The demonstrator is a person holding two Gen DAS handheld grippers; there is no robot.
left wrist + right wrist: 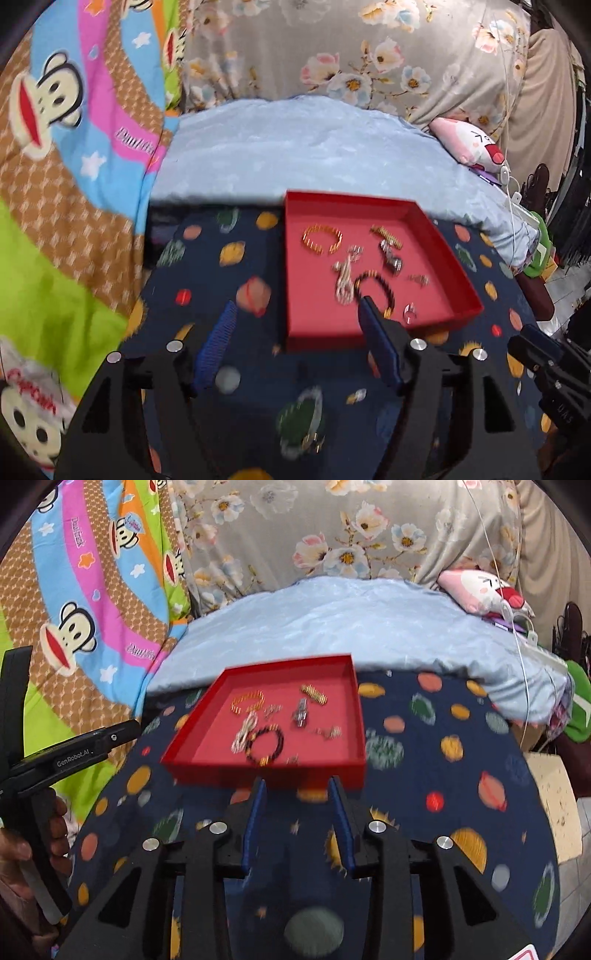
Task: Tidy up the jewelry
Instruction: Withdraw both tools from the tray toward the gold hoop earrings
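Note:
A shallow red tray (458, 254) (199, 731) sits on a dark blue planet-print cloth. In it lie a gold bead bracelet (322, 239) (249, 700), a dark bead bracelet (376, 286) (266, 745), a silver chain (342, 282) (243, 733), a short gold piece (386, 234) (313, 693), a silver clasp piece (389, 256) (301, 712) and small earrings (419, 278) (330, 732). My left gripper (297, 308) is open and empty, its right finger over the tray's near part. My right gripper (297, 784) is open and empty, just before the tray's near wall.
The cloth (229, 406) (443, 775) covers a small table set against a bed with a light blue quilt (295, 147) (351, 627). A monkey-print blanket (74, 147) lies left. A pink plush (480, 590) and a cable are at the right.

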